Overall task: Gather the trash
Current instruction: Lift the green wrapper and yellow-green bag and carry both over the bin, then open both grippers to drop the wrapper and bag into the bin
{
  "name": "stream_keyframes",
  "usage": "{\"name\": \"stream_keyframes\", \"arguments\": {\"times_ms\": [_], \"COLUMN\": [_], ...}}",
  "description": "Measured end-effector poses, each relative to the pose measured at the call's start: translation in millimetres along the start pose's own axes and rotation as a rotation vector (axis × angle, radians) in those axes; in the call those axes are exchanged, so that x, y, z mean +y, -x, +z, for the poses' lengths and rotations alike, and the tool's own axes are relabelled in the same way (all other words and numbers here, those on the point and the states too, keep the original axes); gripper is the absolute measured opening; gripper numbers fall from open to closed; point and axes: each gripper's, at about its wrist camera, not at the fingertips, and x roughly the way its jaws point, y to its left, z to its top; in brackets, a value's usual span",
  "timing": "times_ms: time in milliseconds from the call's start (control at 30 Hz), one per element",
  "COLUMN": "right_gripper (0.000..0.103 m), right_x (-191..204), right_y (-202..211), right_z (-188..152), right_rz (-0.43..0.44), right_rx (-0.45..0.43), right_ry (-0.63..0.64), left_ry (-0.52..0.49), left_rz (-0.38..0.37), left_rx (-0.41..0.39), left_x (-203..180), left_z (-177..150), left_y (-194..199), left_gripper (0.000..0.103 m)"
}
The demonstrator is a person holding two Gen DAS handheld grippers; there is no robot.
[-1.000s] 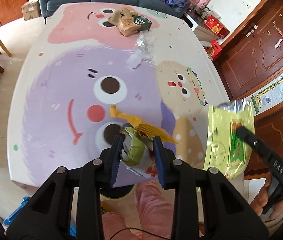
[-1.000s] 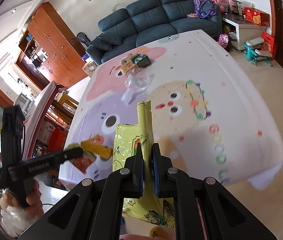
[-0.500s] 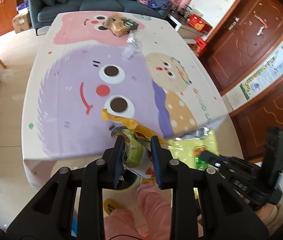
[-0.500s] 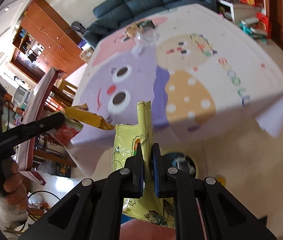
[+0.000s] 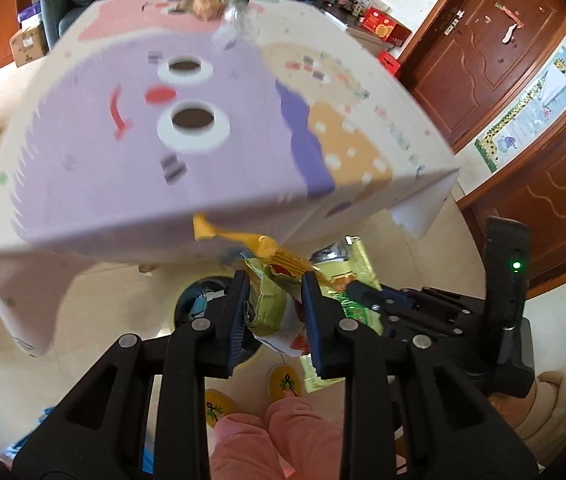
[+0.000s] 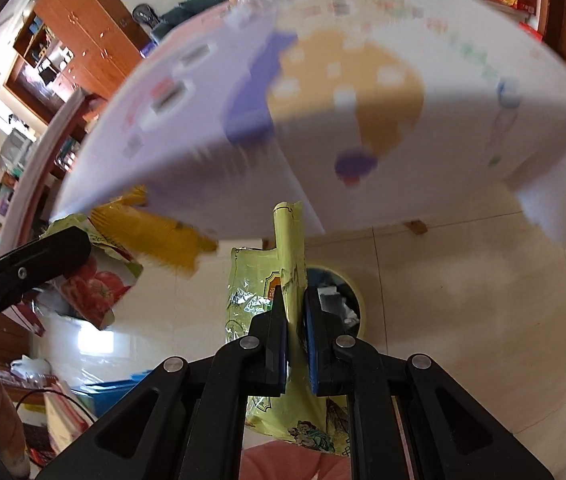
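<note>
I've dropped both grippers off the table's near edge toward the bin (image 5: 207, 304). Left gripper (image 5: 275, 304) clamps wrappers (image 5: 271, 300); right gripper (image 6: 294, 320) pinches the bag (image 6: 259, 280). Neither released; box (image 5: 203, 0) and plastic remain at the far edge.

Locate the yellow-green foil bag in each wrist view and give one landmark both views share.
Left wrist view: the yellow-green foil bag sits right of centre, low, partly behind the left gripper and its wrapper bundle.
Right wrist view: it hangs at centre, pinched in the right gripper.
Shared landmark: the round trash bin on the floor below the table edge.
</note>
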Motion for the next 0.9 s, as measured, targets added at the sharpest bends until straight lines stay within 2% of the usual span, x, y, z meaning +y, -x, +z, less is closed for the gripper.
{"name": "stream_keyframes", "arguments": {"times_ms": [333, 467, 633, 800, 867, 900], "right_gripper": [0.008, 0.008, 0.008, 0.008, 0.01, 0.016], "right_x": [-55, -68, -78, -85, -81, -82], "right_y": [-130, -171, -210, -232, -243, -249], "right_z": [-42, -53, -57, -53, -54, -56], "right_rz": [-0.011, -0.016, -0.006, 0.011, 0.014, 0.024], "right_rx": [0.098, 0.117, 0.131, 0.121, 0.125, 0.126], "right_ry": [-0.025, -0.025, -0.035, -0.029, -0.029, -0.028], "left_ry": [0.094, 0.114, 0.111, 0.107, 0.106, 0.107], "left_rz": [0.056, 0.074, 0.096, 0.121, 0.132, 0.136], "left_rx": [0.062, 0.083, 0.098, 0.101, 0.103, 0.105], "left_x": [32, 45, 54, 68, 74, 78], "left_z": [-69, -87, -101, -108, -111, -111], "left_y": [-145, -189, -221, -236, -244, -247], "left_gripper": [0.023, 0.023, 0.024, 0.028, 0.03, 0.031]}}
